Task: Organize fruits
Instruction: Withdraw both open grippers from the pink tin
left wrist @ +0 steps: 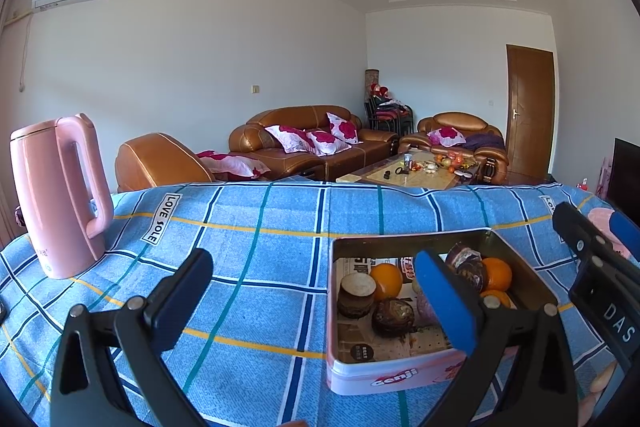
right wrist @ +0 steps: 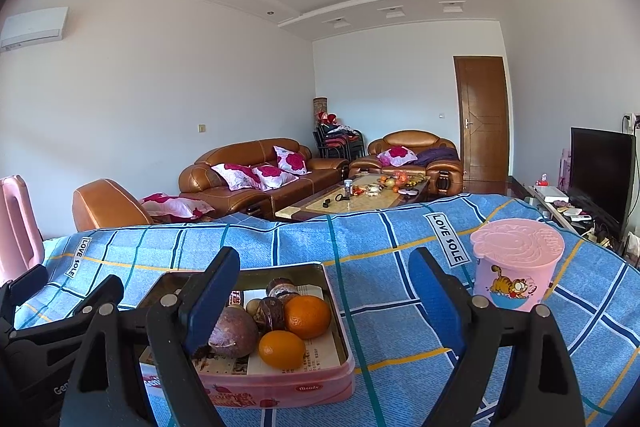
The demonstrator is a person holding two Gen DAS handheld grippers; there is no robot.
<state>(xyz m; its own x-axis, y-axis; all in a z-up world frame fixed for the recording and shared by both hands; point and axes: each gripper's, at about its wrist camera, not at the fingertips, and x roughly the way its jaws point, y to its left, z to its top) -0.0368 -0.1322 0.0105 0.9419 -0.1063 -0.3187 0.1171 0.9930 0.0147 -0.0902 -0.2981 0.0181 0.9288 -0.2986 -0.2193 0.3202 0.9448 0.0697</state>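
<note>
Both grippers hover spread wide and empty over a pink fruit tin on a blue checked cloth.

The left gripper (left wrist: 316, 297) and right gripper (right wrist: 326, 301) each stand with jaws far apart, holding nothing; the shallow pink rectangular metal tin (right wrist: 280, 389) reads "Genji" on one wall in the left view and "Monde" on a red oval in the right view; inside it lie round oranges (right wrist: 307, 317), dark wrinkled purple fruits (right wrist: 234, 333) and a cut pale-faced piece (left wrist: 357, 294), partly hidden behind gripper fingers, on printed paper too small to read; the blue checked tablecloth (left wrist: 260, 247) carries "LOVE SOLE" labels; a pink plastic lidded cup with a cartoon orange cat (right wrist: 516, 267) stands well right of the tin; a tall pink electric kettle (left wrist: 60, 195) stands at the far left, its small label illegible; "DAS" shows on the right gripper's body, cut off at the frame edge.
</note>
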